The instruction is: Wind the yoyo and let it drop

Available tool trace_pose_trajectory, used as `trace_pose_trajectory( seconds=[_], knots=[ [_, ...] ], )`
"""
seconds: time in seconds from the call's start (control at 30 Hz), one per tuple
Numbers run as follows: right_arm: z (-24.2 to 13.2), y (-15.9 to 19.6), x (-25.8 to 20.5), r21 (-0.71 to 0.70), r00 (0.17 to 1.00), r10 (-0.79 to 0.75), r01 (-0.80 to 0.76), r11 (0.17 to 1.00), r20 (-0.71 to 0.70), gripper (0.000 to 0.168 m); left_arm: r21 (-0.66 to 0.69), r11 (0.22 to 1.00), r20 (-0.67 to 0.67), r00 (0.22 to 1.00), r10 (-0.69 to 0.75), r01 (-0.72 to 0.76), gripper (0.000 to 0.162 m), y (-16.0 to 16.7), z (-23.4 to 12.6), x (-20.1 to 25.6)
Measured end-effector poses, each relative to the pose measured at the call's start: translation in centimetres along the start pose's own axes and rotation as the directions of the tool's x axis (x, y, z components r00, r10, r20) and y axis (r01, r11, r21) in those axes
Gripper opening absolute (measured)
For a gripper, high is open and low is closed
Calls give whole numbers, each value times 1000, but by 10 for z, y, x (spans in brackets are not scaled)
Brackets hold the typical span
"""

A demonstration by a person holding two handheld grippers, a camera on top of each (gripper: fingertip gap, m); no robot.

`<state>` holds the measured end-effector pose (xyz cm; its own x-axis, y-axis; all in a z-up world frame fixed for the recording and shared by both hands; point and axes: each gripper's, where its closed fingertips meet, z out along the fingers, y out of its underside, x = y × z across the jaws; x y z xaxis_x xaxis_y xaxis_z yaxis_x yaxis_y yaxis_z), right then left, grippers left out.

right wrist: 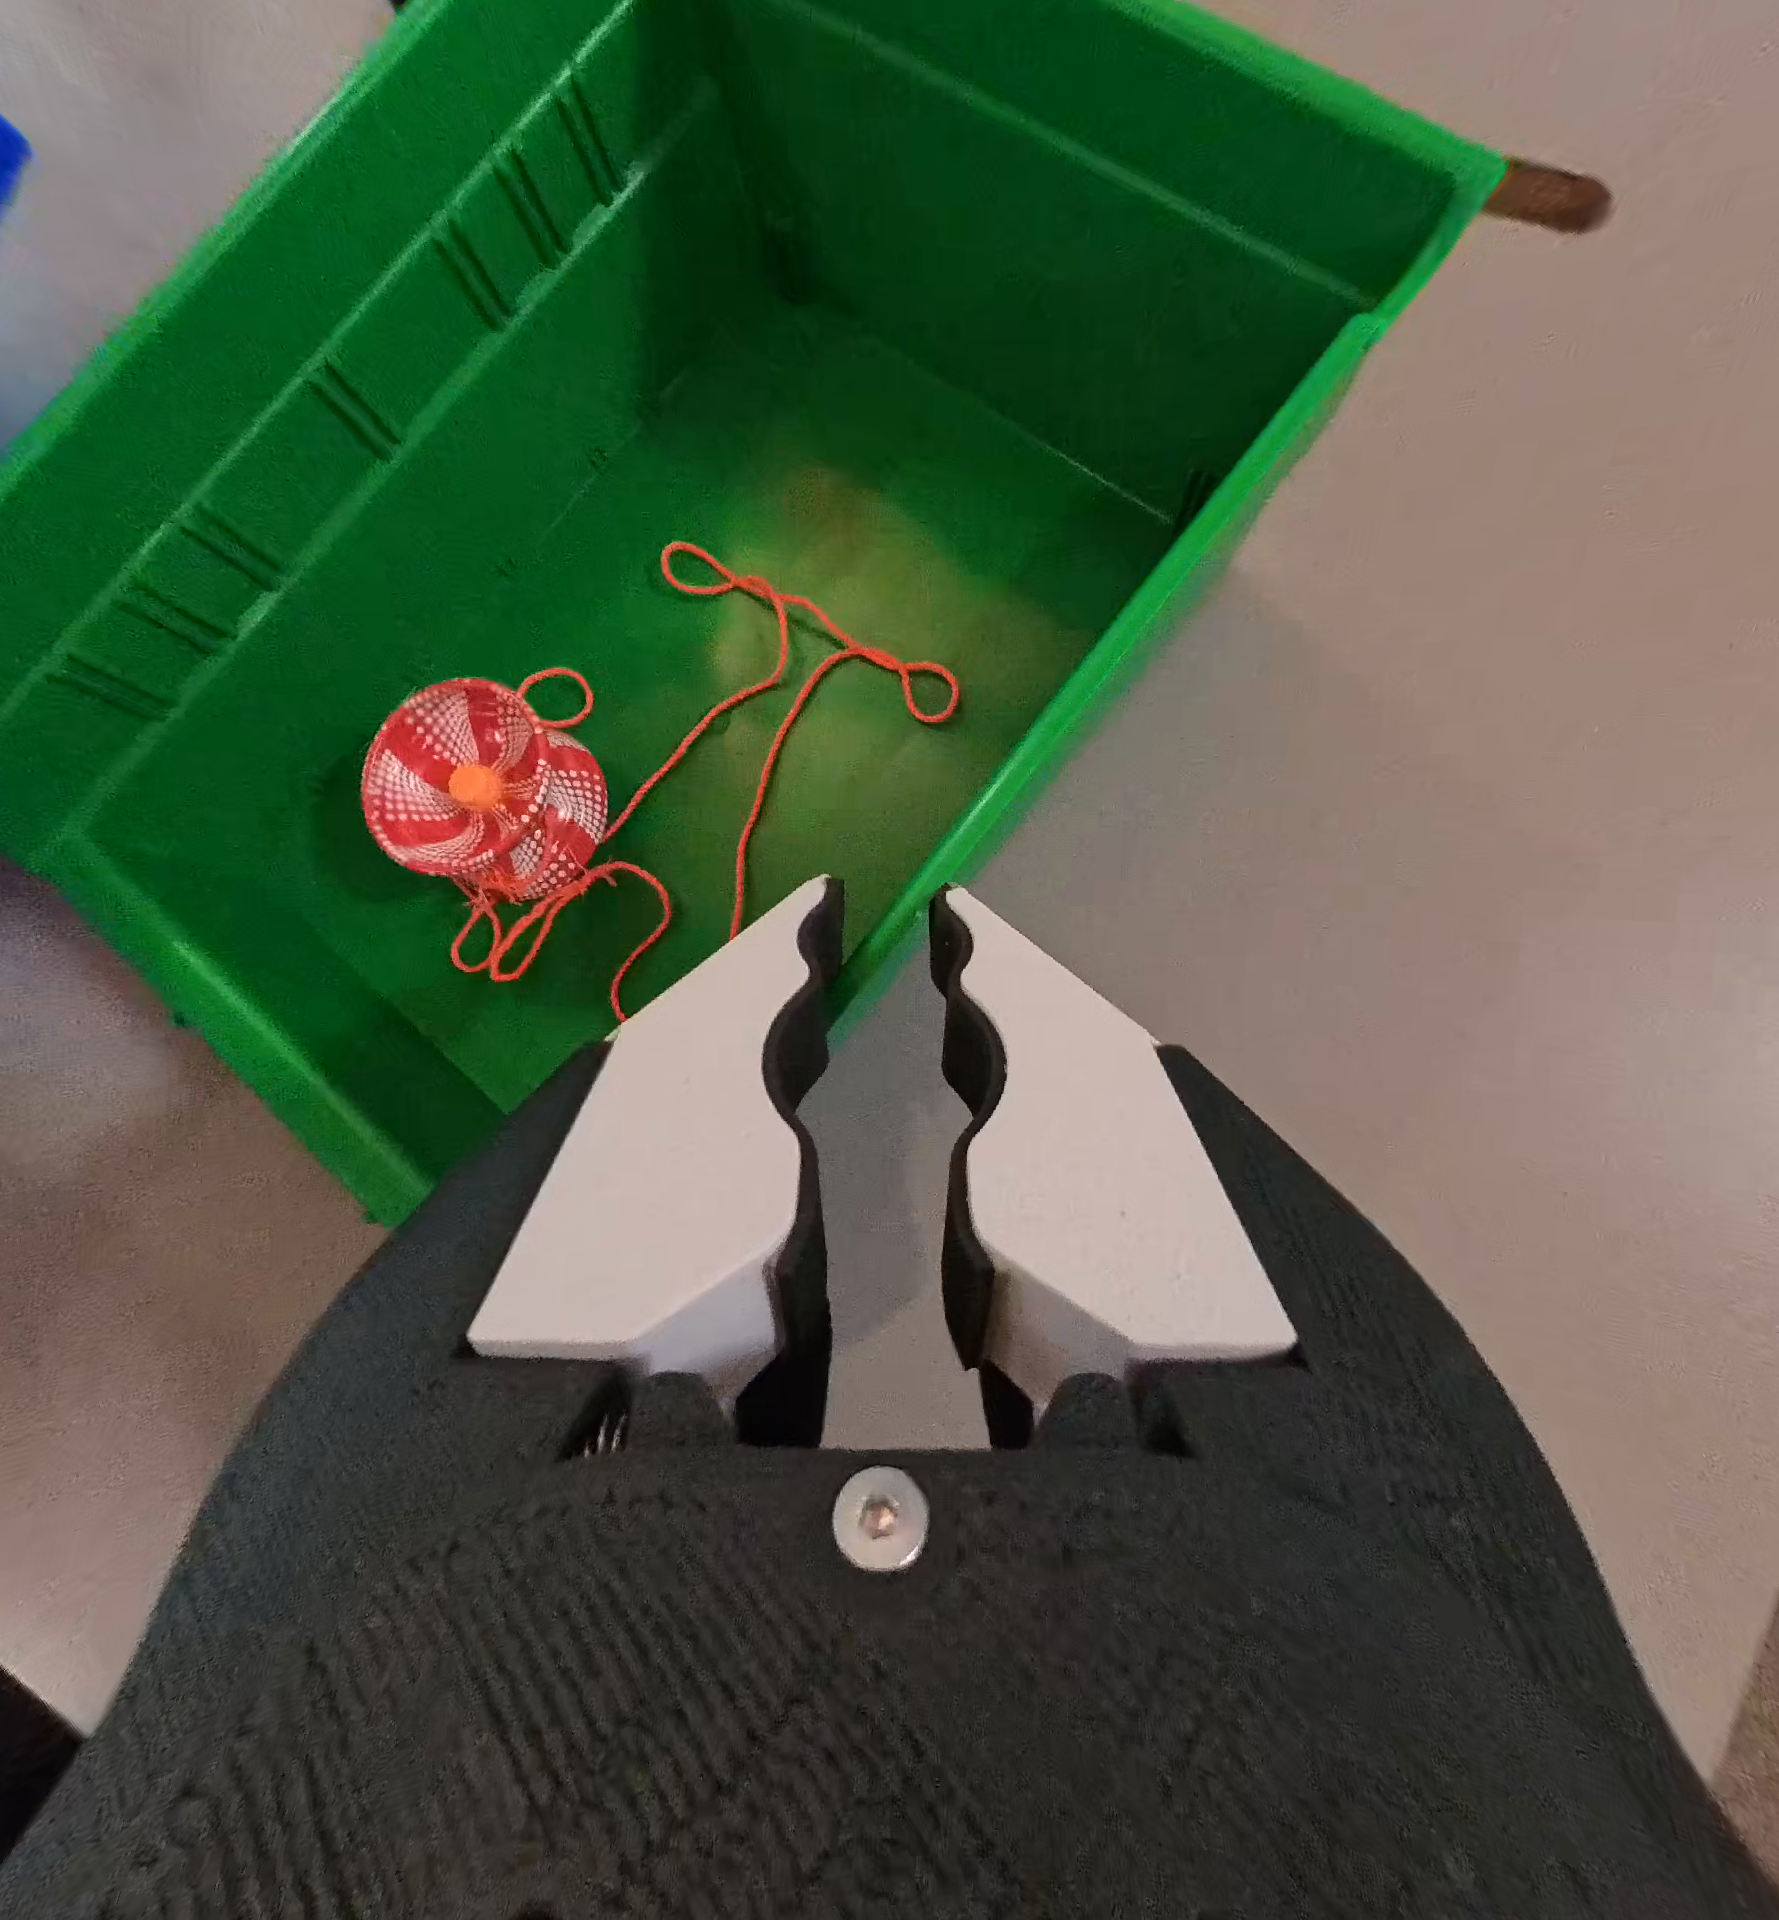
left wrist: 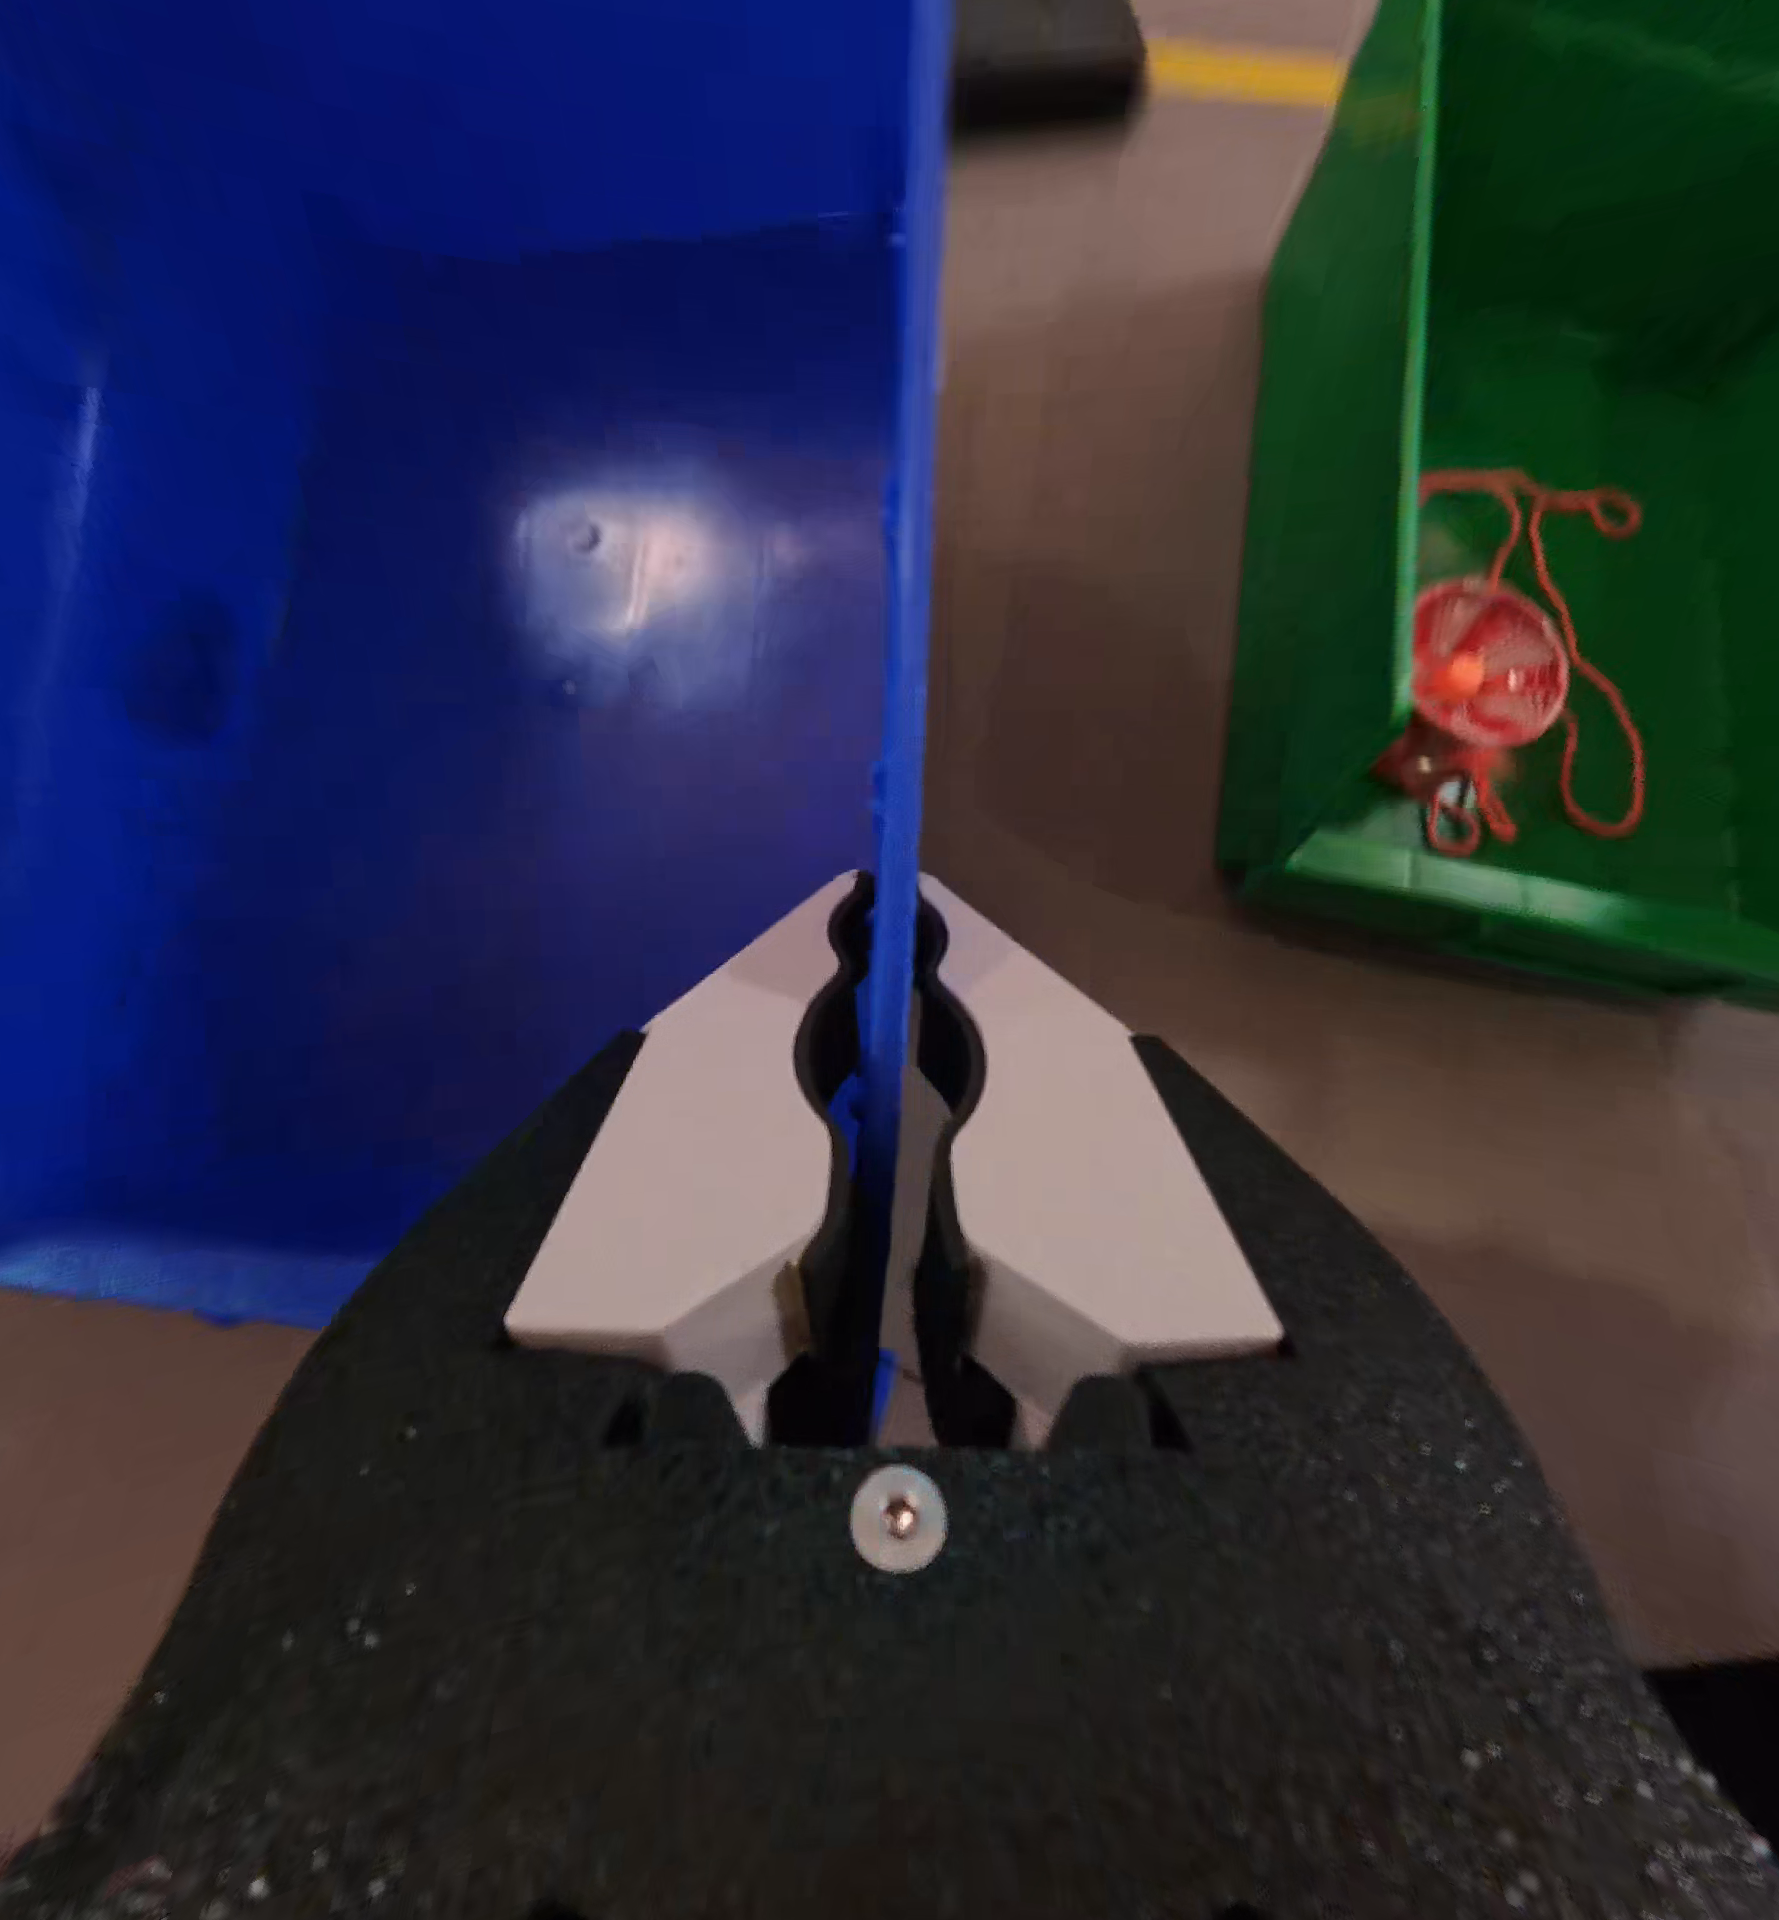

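Left gripper (left wrist: 890,904) clenched on the side wall of the blue bin (left wrist: 906,520), to the left of the green bin (right wrist: 1072,156). Right gripper (right wrist: 885,899) released, jaws apart and holding nothing, over the green bin's near rim. Red-and-white yoyo (right wrist: 485,790) on the green bin's floor near its left wall, orange string (right wrist: 760,748) lying loose and unwound beside it.

blue bin (left wrist: 397,675): glossy smooth plastic
green bin (right wrist: 968,208): smooth plastic
yoyo string (right wrist: 760,748): thin orange twine
table (right wrist: 1487,831): matt
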<state>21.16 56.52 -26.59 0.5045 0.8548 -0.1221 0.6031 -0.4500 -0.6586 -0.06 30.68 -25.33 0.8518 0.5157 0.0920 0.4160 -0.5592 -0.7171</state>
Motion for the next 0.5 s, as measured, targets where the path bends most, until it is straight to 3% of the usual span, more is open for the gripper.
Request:
trace_pose_trajectory(
  seconds=[0.1, 0.17, 0.3, 0.4, 0.5],
  knots=[
    [12, -10, -29, 22, 998, -48, 47, 999, 49, 14, 167, 984, 89, 993, -73, 57, 3, -21, -46, -21],
    [25, -20, -53, 37, 994, -69, 66, 997, 84, 14, 209, 970, 129, 980, -154, 125, 3, -23, -76, -35],
    [47, -32, -127, 70, 957, -120, 105, 992, 265, 26, 247, 967, 184, 977, -110, 62, 3, -26, -115, -34],
    [23, -48, -155, 165, 930, -113, 58, 985, 349, 53, 312, 950, 130, 991, -40, -3, 2, -50, -139, 2],
    [-25, -61, -126, 356, 939, -183, 71, 932, 292, 56, 360, 925, 13, 992, 122, -119, 3, -80, -146, 67]
  ],
)
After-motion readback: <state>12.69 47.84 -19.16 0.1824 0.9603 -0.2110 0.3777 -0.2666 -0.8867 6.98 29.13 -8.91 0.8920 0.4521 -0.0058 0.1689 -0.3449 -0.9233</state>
